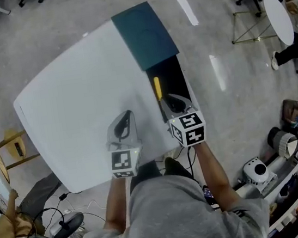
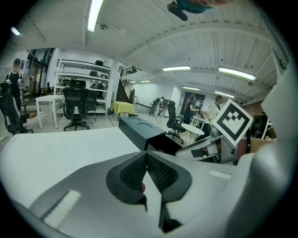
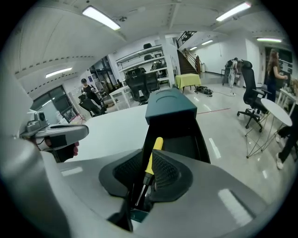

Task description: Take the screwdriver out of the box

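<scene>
Right gripper (image 3: 148,157) is down over the open end of the box (image 1: 174,72), and its fingers stand only narrowly apart. The screwdriver (image 3: 155,148) runs straight up the gap between them, yellow handle at the far end beyond the fingertips, dark shaft back towards the base of the fingers. It lies in the box along the wall, and I judge it is not clamped yet: the pads flank it rather than press on it.

Left gripper (image 2: 146,157) hangs over the bare white surface (image 1: 74,93), fingers closed together with nothing between them. The box sits off to their right, well apart from them.

So the step in hand is the grasp. To do it well, I'd say settle the right fingers low enough that both pads meet the handle squarely. The handle gives the pads more to hold than the thin shaft. One finger has to slip between the tool and the box wall, so keep the fingers in line with the screwdriver as they close. Then lift straight up and clear of the rim before swinging out, away from the teal lid (image 1: 144,33) beyond the fingertips.

The count: one screwdriver, one box, one lid slid back over its far half, two grippers, and one surface carrying the lot.
</scene>
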The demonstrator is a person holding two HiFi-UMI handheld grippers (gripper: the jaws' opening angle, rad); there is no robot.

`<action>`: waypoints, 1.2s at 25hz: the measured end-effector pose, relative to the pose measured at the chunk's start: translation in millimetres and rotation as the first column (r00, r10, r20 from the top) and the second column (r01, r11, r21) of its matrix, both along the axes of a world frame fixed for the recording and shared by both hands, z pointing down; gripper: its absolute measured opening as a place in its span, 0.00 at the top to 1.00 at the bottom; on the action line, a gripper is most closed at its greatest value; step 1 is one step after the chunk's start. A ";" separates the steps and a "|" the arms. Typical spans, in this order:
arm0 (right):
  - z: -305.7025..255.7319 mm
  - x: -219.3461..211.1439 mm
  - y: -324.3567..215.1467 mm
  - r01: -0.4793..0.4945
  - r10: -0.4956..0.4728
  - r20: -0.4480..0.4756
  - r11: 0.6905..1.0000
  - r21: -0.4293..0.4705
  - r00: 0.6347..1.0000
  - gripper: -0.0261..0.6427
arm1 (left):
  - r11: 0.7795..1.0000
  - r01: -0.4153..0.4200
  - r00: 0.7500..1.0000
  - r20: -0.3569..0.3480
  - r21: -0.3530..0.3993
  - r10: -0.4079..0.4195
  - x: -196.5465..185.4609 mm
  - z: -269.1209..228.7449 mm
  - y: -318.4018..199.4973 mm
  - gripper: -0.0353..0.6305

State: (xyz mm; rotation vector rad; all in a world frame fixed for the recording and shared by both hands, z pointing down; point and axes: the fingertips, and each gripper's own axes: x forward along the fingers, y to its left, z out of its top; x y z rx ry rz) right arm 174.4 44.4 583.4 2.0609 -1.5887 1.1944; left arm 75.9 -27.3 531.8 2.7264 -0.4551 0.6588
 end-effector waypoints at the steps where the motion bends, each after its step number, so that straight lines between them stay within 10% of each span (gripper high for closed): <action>1: 4.2 0.7 -1.5 -0.001 0.001 0.012 1.000 -0.014 1.000 0.86 | 1.000 0.000 1.000 0.003 -0.001 0.000 0.8 1.4 -2.0 0.93; 30: 56.2 16.3 -19.4 0.037 -0.016 0.104 0.979 -0.202 0.994 0.76 | 0.999 0.029 0.999 0.043 -0.034 -0.028 2.6 28.7 -23.7 0.93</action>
